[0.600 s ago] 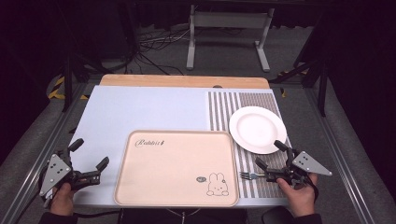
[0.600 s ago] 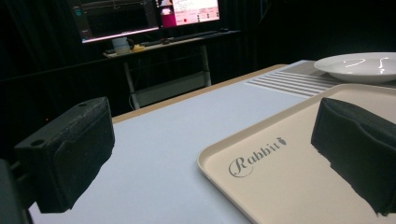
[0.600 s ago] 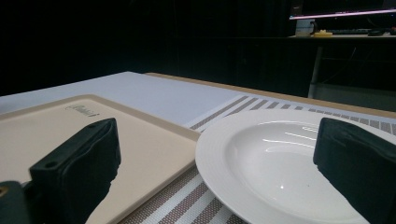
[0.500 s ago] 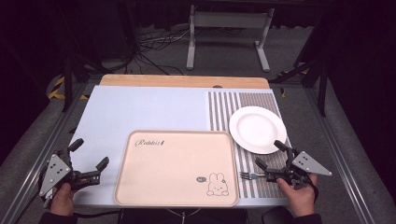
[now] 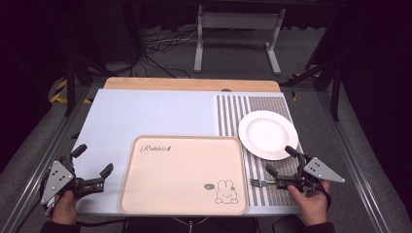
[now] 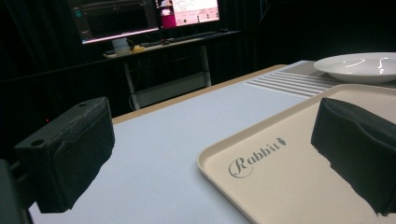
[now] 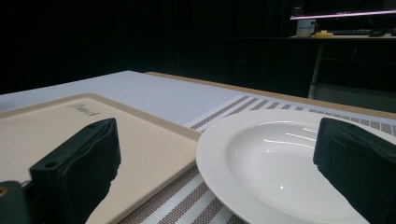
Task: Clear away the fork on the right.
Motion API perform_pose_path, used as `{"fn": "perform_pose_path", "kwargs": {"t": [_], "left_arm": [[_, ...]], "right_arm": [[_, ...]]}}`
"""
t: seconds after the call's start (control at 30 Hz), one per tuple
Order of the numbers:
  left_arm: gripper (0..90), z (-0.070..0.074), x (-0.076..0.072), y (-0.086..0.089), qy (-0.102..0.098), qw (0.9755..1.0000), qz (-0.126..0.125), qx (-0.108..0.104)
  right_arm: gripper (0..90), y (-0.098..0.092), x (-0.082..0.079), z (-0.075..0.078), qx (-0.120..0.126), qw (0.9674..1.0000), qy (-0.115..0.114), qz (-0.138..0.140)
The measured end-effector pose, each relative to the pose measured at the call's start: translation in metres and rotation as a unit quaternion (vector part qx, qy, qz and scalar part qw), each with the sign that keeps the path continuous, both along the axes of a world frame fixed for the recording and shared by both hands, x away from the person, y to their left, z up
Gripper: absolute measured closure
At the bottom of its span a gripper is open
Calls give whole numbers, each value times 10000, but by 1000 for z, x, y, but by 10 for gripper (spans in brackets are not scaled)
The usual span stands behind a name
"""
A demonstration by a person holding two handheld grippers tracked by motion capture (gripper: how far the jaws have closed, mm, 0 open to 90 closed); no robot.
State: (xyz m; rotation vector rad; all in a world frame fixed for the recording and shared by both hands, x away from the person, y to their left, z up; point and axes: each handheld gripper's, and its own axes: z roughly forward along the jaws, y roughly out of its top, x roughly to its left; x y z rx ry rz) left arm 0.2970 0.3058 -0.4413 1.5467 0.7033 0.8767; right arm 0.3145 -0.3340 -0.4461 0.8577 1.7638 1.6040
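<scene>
Nothing has moved: fork lies just before the empty, wide-open right tool.

The room is dark, with black surroundings beyond a grey floor. Black cables lie on that floor past the counter's far edge, beside a grey metal stand. A desk carries lit monitors.

Left gripper fingers spread wide over the beige tray marked "Rabbit"; white plate beyond on the table
</scene>
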Motion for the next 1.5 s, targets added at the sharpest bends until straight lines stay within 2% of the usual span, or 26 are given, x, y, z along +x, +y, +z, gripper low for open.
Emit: {"fn": "perform_pose_path", "kwargs": {"t": [0.17, 0.27, 0.57, 0.6, 0.63, 0.67, 0.7, 0.8, 0.83, 0.87, 1.0, 1.1, 1.2, 1.33, 1.4, 1.47, 1.5], "left_arm": [[2, 0, 0, 0, 6, 10000, -3, 18], [2, 0, -1, 0, -2, 10000, 5, 11], [2, 0, -1, 0, -9, 10000, 16, 15], [2, 0, -1, 0, -4, 10000, 21, 16], [2, 0, -1, 0, -6, 10000, 21, 16], [2, 1, -1, 0, -12, 10000, 27, 14], [3, 1, -1, 0, -3, 10000, 33, 6], [2, 0, -1, 0, -6, 10000, 39, 15], [2, 1, -1, 0, -2, 10000, 38, 10], [3, 1, -1, 0, -2, 10000, 38, 10], [3, 1, -1, 0, -8, 10000, 35, 20], [3, 1, -1, 0, -1, 10000, 36, 23], [2, 1, -1, 0, -8, 10000, 39, 20], [2, 0, -1, 0, 10, 10000, 40, -1], [2, 0, -1, 0, 7, 10000, 44, 10], [3, 0, -1, 0, 11, 10000, 43, 7], [2, 0, -1, 0, 14, 10000, 45, -2]], "right_arm": [[13, -1, 1, 1, 20, 10000, 23, 3], [14, 0, 2, 2, 111, 9999, 48, 1], [24, 6, 9, 7, -44, 9999, 122, 72], [41, 7, 10, 10, -63, 9996, 206, 167], [54, 7, 11, 12, -200, 9992, 250, 224], [54, 7, 11, 12, -200, 9992, 250, 224], [53, 9, 13, 16, -528, 9977, 332, 276], [56, 9, 15, 21, -665, 9958, 495, 396], [54, 10, 17, 27, -791, 9944, 555, 426], [54, 10, 17, 27, -791, 9944, 555, 426], [59, 10, 18, 36, -1158, 9897, 690, 483], [65, 9, 21, 43, -1389, 9850, 836, 599], [71, 11, 23, 47, -1617, 9781, 1049, 783], [92, 12, 27, 50, -1866, 9703, 1210, 948], [102, 14, 29, 53, -2124, 9627, 1299, 1058], [107, 16, 31, 55, -2270, 9570, 1379, 1166], [110, 16, 31, 56, -2368, 9532, 1447, 1202]]}}
